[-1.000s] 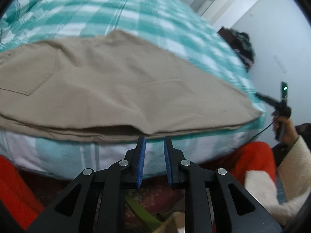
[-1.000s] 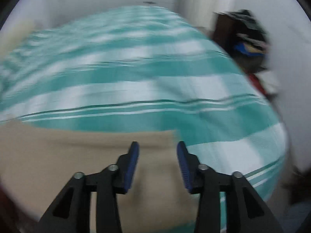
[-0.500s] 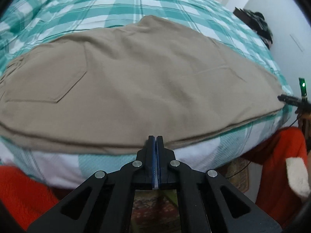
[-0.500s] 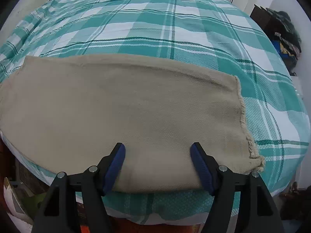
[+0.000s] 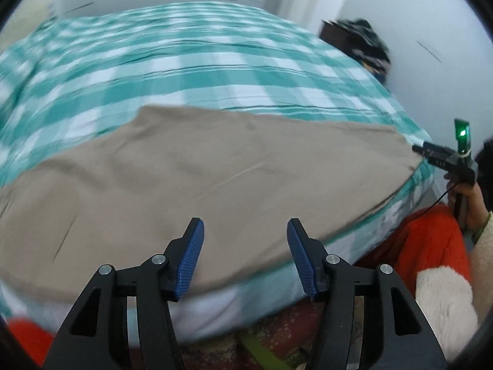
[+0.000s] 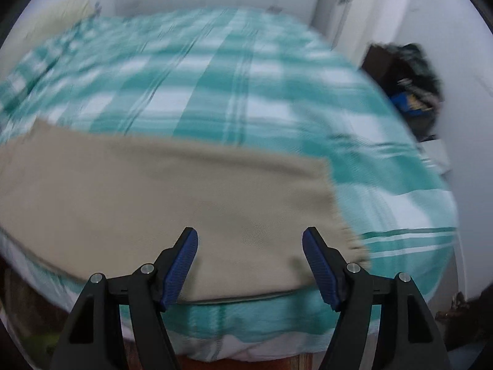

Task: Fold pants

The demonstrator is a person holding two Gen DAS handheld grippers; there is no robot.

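Left wrist view first: the left gripper [image 5: 245, 240] hovers over the near edge of the bed [image 5: 215, 61], its jaws opening with a clear gap and no cloth pinched between the blue pads. The tan pants [image 5: 200, 178] lie flat across the teal-and-white checked bedcover, running along the bed's near side out to the right corner. At that corner the right gripper [image 5: 437, 154] comes in from the side, a hand [image 5: 468, 197] in a fluffy cream sleeve on its handle; from this angle I cannot tell how its jaws stand.

Right wrist view now, and it is blurred: the right gripper [image 6: 250, 257] hangs with its jaws wide apart and empty above the pants [image 6: 154, 200], near the frayed leg hem [image 6: 345, 225] at the bed's [image 6: 277, 92] near edge.
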